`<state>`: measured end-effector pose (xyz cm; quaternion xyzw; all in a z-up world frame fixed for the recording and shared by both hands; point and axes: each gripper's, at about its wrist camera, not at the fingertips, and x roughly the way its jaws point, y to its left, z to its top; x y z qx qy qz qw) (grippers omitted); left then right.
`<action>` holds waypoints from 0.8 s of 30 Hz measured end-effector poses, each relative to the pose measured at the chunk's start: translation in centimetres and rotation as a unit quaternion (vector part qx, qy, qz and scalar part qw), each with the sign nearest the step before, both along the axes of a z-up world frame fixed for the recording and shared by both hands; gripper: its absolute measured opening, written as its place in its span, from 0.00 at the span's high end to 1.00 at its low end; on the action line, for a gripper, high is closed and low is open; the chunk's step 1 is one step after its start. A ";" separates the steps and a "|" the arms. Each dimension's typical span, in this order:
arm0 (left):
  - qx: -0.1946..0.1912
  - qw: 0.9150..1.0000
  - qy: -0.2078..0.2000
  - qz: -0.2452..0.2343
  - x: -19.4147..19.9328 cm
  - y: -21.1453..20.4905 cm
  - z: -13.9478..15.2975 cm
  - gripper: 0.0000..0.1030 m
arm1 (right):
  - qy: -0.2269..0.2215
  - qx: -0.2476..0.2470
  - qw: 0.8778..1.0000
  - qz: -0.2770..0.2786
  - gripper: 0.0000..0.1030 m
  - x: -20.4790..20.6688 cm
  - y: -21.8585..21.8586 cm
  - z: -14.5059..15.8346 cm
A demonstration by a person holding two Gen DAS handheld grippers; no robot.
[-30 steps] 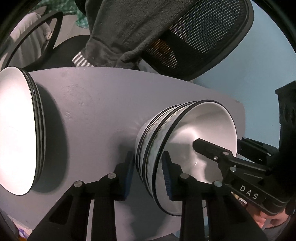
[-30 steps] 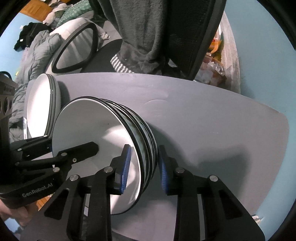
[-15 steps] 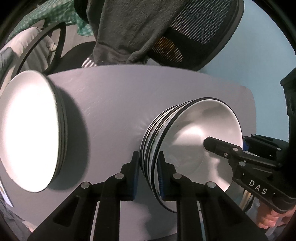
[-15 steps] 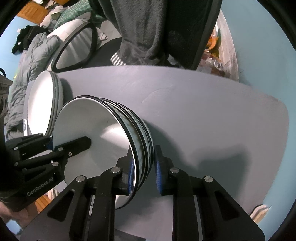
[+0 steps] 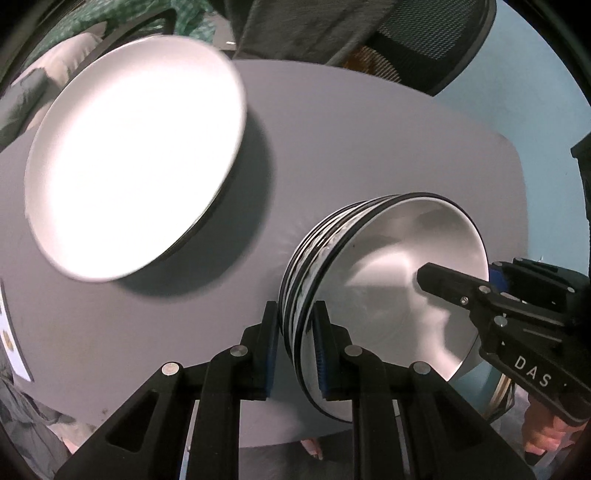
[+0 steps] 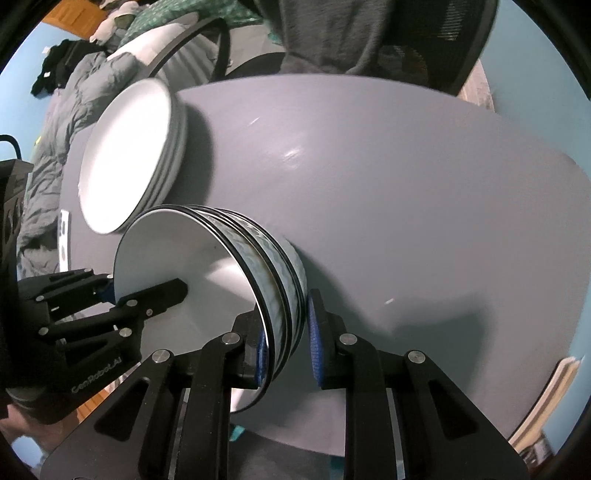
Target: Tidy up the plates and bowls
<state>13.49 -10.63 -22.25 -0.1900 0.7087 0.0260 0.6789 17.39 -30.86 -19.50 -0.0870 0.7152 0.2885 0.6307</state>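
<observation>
I hold the stack of bowls [image 5: 388,295] by opposite sides of its rim, because nested bowls this deep would tip if I gripped one edge only. My left tongs [image 5: 295,343] pinch the rims on one side, one pad outside the stack, the other inside the top bowl. My right tongs [image 6: 286,343] pinch the far side of the same stack [image 6: 229,295] in the same way. Both have just been closing on those rims.

The bowls sit near the front edge of the grey surface [image 5: 351,147], and I cannot tell whether their base touches it or hangs just clear. Beyond the bowls, toward the chair, lies the stack of white plates [image 5: 133,147], apart from the bowls with bare surface between. I judge that the gap is there so each kind keeps its own pile. A dark cloth [image 6: 332,33] hangs over the chair back [image 6: 461,37] behind the surface.
</observation>
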 end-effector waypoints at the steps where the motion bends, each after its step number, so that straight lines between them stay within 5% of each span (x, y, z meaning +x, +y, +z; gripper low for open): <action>1: 0.000 1.000 0.001 0.003 -0.6 0.5 0.0 0.84 | 0.001 0.000 1.000 0.000 0.81 -0.4 0.3 0.0; 24: -0.013 0.998 -0.006 0.056 -10.4 7.5 -0.4 0.84 | -0.012 -0.003 1.000 0.023 0.81 -6.9 8.3 -0.3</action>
